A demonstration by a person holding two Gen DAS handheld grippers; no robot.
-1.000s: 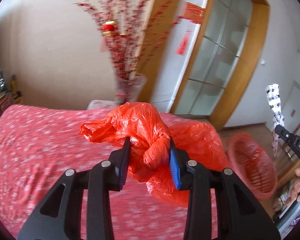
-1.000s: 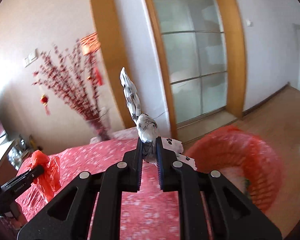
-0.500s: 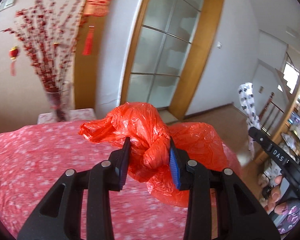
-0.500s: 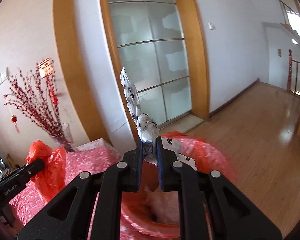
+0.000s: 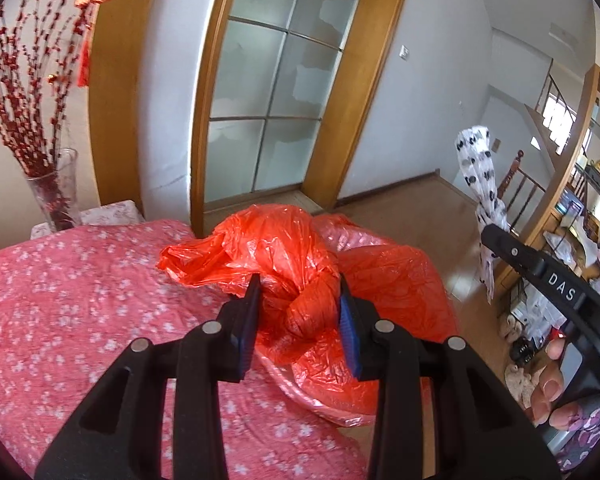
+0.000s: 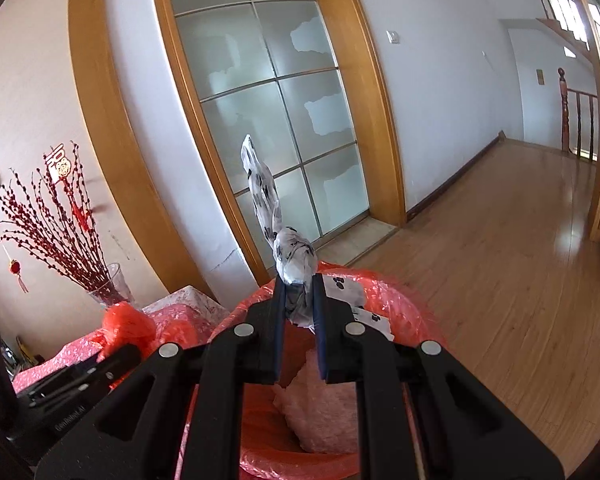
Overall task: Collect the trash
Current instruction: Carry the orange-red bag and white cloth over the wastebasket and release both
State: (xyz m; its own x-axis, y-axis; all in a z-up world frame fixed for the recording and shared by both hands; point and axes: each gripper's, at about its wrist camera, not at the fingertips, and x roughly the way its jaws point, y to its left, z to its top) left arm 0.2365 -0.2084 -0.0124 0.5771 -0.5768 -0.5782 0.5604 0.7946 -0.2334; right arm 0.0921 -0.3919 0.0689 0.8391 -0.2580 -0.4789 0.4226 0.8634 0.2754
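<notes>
My left gripper (image 5: 298, 302) is shut on the knot of a crumpled orange-red plastic bag (image 5: 284, 248), held over the edge of a bed with a pink flowered cover (image 5: 60, 312). Behind that bag shows the rim of a red bin with a pinkish liner (image 5: 340, 404). My right gripper (image 6: 298, 300) is shut on the knot of a white bag with black paw prints (image 6: 296, 256), whose tail sticks upward. It hangs above the red lined bin (image 6: 416, 320), with pale wrapping (image 6: 320, 408) lying inside. The white bag (image 5: 480, 176) and right gripper also show at the left wrist view's right.
A glass vase of red blossom branches (image 5: 52, 196) stands on a small stand by the wall. A wood-framed frosted glass door (image 6: 268, 112) is straight ahead. Wooden floor (image 6: 500, 264) stretches to the right, toward a stair railing (image 6: 576, 120). A hand (image 5: 552, 392) holds the right gripper's handle.
Both views have swung right, from the bed and vase toward the door and floor. The red bin has come under the right gripper, and both bags stay gripped.
</notes>
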